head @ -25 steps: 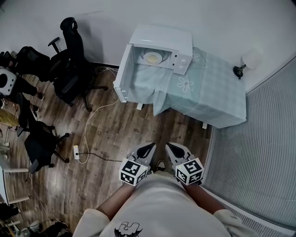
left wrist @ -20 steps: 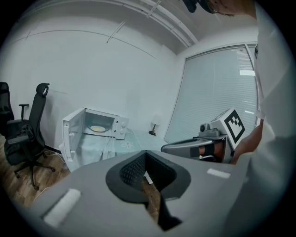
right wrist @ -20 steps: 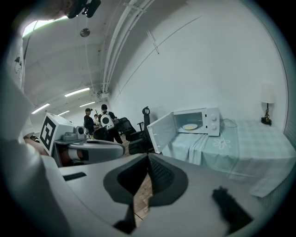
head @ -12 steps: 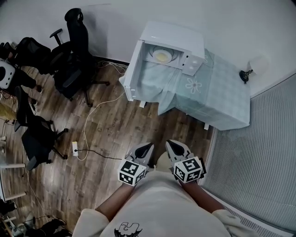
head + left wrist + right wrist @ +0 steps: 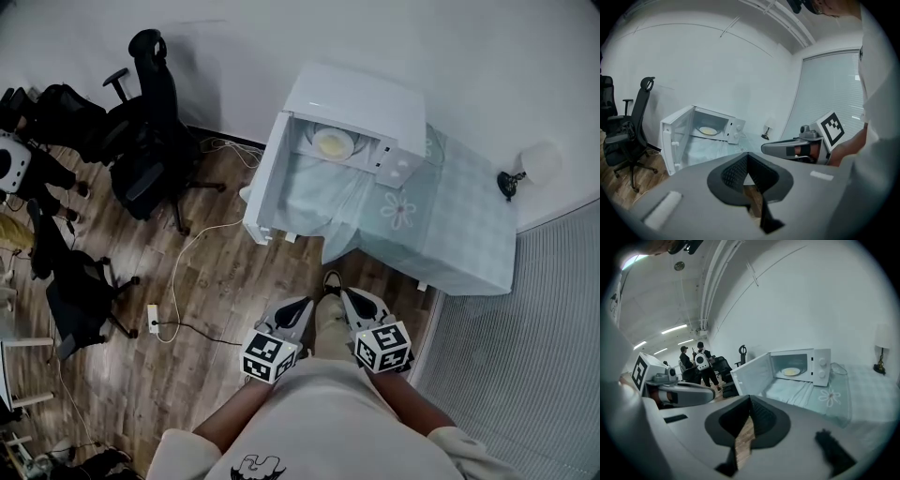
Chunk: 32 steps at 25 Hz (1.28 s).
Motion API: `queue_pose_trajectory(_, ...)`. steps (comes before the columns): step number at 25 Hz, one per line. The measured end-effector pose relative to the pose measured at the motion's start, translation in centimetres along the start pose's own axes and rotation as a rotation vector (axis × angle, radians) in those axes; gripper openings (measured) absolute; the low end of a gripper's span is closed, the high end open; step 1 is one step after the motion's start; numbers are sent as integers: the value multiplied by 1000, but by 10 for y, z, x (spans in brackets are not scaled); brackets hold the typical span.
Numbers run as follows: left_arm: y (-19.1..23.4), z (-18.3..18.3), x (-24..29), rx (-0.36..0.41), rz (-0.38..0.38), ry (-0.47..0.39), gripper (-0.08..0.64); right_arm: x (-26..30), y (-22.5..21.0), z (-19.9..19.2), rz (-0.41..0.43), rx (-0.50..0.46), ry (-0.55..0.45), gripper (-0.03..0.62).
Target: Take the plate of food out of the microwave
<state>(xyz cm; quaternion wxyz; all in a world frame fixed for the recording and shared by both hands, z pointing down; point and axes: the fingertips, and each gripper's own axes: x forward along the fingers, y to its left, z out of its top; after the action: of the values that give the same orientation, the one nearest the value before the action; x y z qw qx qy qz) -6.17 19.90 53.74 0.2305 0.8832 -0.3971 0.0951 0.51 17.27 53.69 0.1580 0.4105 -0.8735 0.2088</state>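
Note:
A white microwave (image 5: 361,103) stands on a table with a pale green cloth (image 5: 441,225), its door (image 5: 267,192) swung wide open to the left. Inside lies the plate of food (image 5: 332,143), white with a yellow middle. Both grippers hang close to the person's body, far short of the table. My left gripper (image 5: 298,307) and right gripper (image 5: 349,298) are shut, tips together, with nothing held. The left gripper view has the plate (image 5: 708,131) far beyond the shut left gripper (image 5: 747,157). The right gripper view has the plate (image 5: 790,371) beyond the shut right gripper (image 5: 750,399).
Black office chairs (image 5: 150,141) stand left of the table on the wooden floor. A power strip (image 5: 153,314) with a white cable lies on the floor. A small lamp (image 5: 530,164) sits at the table's far right. Window blinds (image 5: 525,375) line the right side. People (image 5: 701,364) stand far back.
The person has stepped toward the table, so the microwave sits nearer and further right in view. A leg and shoe now show between the grippers. Both grippers stay shut by the body.

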Motion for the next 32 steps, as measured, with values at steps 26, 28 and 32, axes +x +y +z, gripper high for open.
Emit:
queue_pose_trajectory(26, 175, 119, 278, -15, 142, 59, 3, 175, -230, 116, 17, -17, 80, 12)
queue_pose_trajectory(28, 196, 113, 291, -45, 176, 60, 3, 194, -241, 111, -3, -37, 104, 12)
queue_pose_trajectory(32, 225, 105, 316, -93, 192, 70, 3, 234, -261, 95, -32, -47, 156, 12)
